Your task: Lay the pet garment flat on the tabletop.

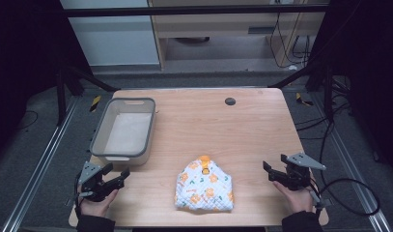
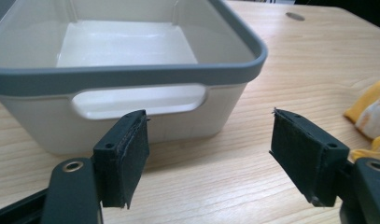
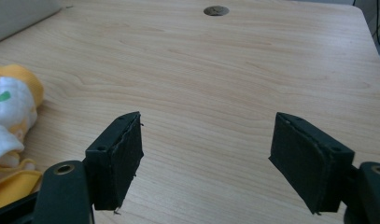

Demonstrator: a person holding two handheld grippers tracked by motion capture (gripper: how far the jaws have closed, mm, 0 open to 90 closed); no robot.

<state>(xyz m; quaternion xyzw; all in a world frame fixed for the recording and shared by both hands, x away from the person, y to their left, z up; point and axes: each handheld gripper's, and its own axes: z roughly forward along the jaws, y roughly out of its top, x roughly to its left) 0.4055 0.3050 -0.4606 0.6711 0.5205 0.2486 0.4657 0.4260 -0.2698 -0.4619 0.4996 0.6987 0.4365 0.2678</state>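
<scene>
A folded white cloth [image 1: 204,187] with orange prints and an orange trim lies near the table's front edge, at the middle. My left gripper [image 1: 116,173] rests at the front left, open, with nothing between its jaws; it faces the short wall of a grey-rimmed white bin [image 2: 131,74]. Over at the front right my right gripper [image 1: 274,167] is open and empty too. The cloth's edge [image 3: 10,116] lies to the left of the right gripper's jaws, and the cloth's orange corner [image 2: 369,112] lies to the right of the left gripper's jaws.
The bin [image 1: 122,129] stands on the left of the wooden table [image 1: 242,130] and has nothing in it. A dark round cable hole [image 1: 230,101] sits near the far edge. Cables lie on the floor at the right.
</scene>
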